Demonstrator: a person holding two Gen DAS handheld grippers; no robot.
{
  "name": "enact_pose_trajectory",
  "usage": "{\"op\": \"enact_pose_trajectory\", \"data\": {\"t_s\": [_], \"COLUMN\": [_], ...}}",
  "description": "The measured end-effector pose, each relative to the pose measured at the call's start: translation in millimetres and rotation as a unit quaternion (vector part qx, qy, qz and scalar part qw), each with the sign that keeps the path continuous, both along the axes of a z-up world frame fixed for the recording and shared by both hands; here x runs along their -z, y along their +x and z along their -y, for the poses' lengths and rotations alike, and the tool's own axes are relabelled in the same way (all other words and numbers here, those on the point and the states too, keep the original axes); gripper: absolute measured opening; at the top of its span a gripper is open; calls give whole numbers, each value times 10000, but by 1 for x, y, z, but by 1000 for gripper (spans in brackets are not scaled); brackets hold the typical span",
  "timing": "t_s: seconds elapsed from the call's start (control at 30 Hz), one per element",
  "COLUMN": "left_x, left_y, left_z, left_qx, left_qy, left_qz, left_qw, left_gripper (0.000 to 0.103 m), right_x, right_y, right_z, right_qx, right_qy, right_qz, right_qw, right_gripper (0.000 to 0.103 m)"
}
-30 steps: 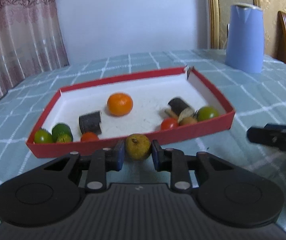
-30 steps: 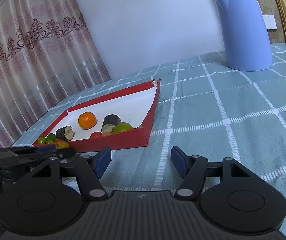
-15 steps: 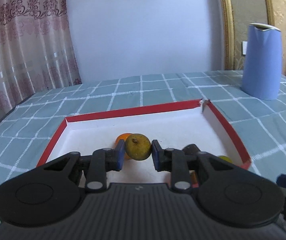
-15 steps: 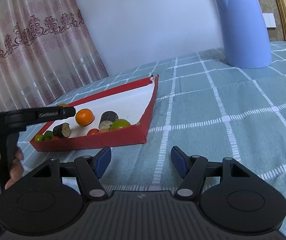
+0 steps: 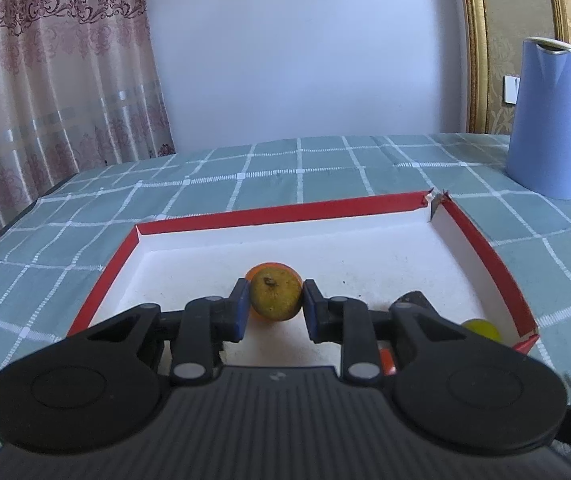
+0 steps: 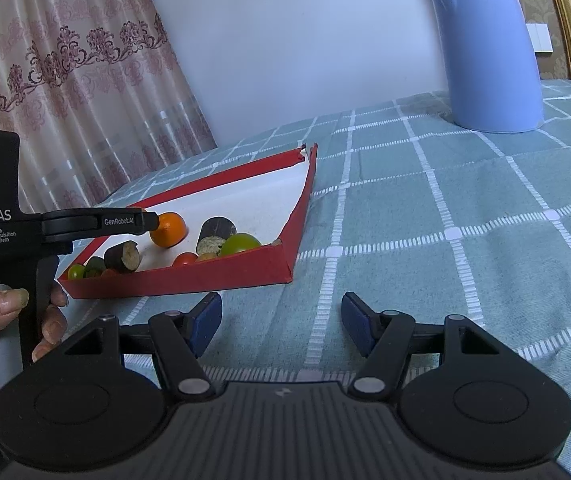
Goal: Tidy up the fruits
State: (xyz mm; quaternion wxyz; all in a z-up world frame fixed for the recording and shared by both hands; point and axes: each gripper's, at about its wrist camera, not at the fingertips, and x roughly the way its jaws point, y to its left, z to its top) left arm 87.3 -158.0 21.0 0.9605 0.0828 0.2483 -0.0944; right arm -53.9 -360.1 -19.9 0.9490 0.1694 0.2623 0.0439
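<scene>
My left gripper is shut on a yellow-brown pear and holds it above the red tray with the white floor. An orange lies in the tray just behind the pear. In the right wrist view the tray holds the orange, two dark cut pieces, a green tomato, a red tomato and small green fruits. The left gripper hangs over the tray's left part. My right gripper is open and empty over the cloth in front of the tray.
A tall blue jug stands on the checked green tablecloth behind and right of the tray. A patterned curtain hangs at the left. A gold frame leans on the back wall.
My left gripper has risen with the pear and moved forward from the tray's front wall to above its floor. My right gripper has stayed open and nearly still.
</scene>
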Motion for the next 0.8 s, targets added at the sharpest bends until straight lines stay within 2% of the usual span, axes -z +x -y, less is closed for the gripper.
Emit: {"op": "enact_pose_trajectory", "data": {"t_s": [0.23, 0.27, 0.4, 0.6, 0.67, 0.73, 0.8], "left_x": [3, 3, 1, -2, -3, -5, -6], "left_y": [6, 5, 1, -1, -1, -4, -7], "left_z": [-3, -3, -3, -8, -10, -15, -20], "left_qx": [-16, -23, -40, -71, -88, -115, -167], "left_qy": [-27, -24, -24, -61, -95, -140, -194], "left_qz": [-117, -99, 15, 63, 71, 96, 119], "left_qw": [9999, 9999, 10000, 9999, 9999, 9998, 9996], "left_gripper": [26, 29, 54, 70, 72, 78, 89], "right_x": [0, 1, 2, 2, 2, 2, 2], "right_y": [0, 1, 2, 2, 3, 3, 4], "right_z": [-1, -1, -1, 1, 1, 1, 2], "right_qx": [5, 11, 32, 58, 69, 74, 87], "right_qy": [-3, 5, 13, 18, 24, 21, 21], "right_qz": [-12, -15, -35, -64, -81, -90, -108], "right_qw": [10000, 10000, 10000, 10000, 9999, 9999, 9999], "right_gripper": [66, 65, 66, 66, 66, 66, 66]}}
